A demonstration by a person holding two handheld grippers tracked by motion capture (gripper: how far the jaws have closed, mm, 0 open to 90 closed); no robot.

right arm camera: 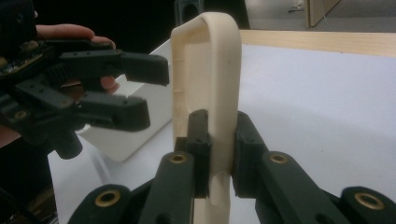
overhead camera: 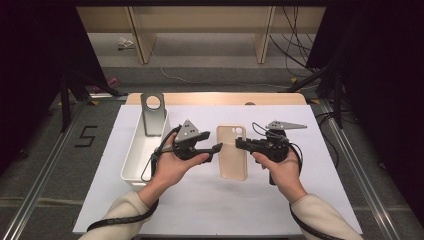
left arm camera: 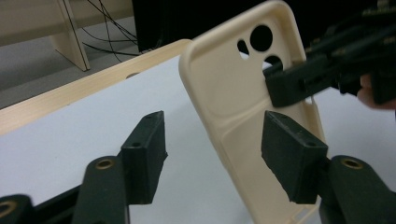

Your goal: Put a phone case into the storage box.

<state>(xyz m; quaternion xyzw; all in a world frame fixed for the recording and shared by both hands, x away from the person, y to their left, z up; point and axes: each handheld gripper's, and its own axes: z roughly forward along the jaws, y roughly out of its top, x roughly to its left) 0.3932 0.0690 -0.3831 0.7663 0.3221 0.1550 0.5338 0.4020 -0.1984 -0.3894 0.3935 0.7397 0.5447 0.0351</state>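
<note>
Over the white worktop (overhead camera: 210,200), the right gripper (overhead camera: 240,144) clamps the cream phone case (overhead camera: 232,152), while the left gripper (overhead camera: 216,148) just beside it has jaws apart, not touching it.

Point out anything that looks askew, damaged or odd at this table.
Nothing looks damaged or spilled. The cream phone case is off the table, pinched at one edge by the right tool. The left tool stands open beside it, not pressing it. A grey metal stand leans in the white bin.
</note>
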